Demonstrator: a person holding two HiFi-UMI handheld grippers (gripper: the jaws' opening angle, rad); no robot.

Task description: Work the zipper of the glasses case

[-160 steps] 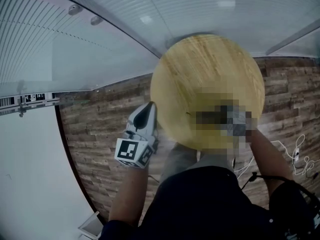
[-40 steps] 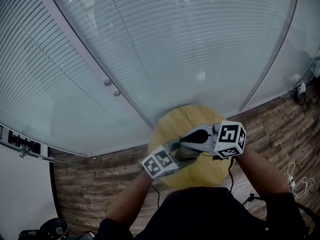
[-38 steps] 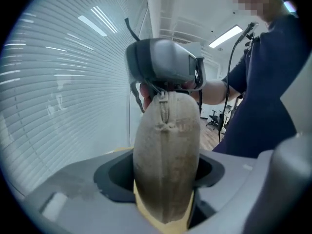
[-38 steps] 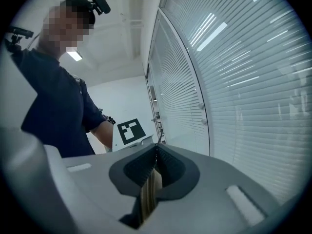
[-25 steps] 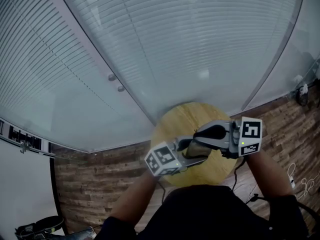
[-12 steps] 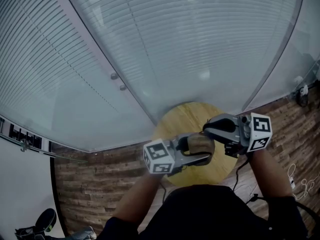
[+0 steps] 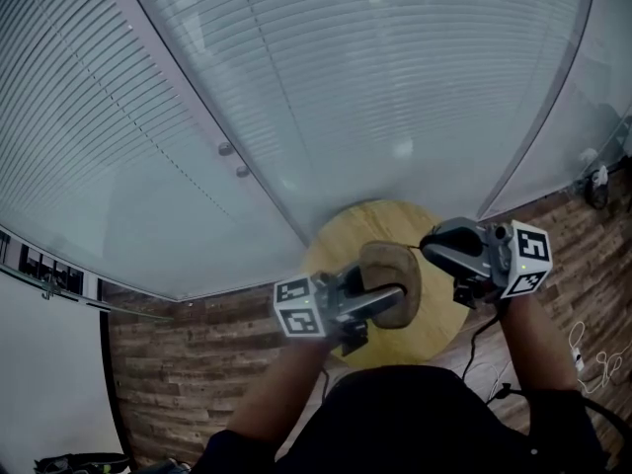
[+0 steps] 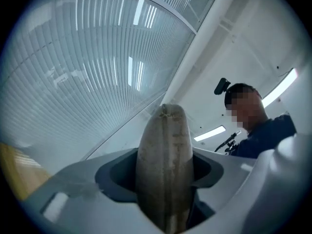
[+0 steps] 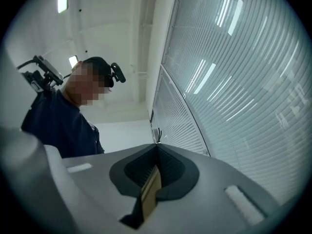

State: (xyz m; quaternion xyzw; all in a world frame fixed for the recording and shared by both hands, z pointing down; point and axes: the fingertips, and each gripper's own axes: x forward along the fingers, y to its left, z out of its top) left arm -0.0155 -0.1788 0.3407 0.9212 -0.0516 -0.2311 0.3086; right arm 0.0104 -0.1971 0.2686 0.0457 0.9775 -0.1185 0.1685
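Both forearms reach up from the lower edge of the head view. The left tongs (image 7: 377,301) point toward the right and are clenched across the brown glasses case (image 7: 393,265), which stands on edge in the air above the round wooden bench (image 7: 341,240). The right tongs (image 7: 427,246) meet the case's upper right end, pinched tight on a thin tan pull tab (image 9: 151,191). Slatted blinds (image 7: 346,87) lie beyond the bench and plank floor (image 7: 197,363) around it.
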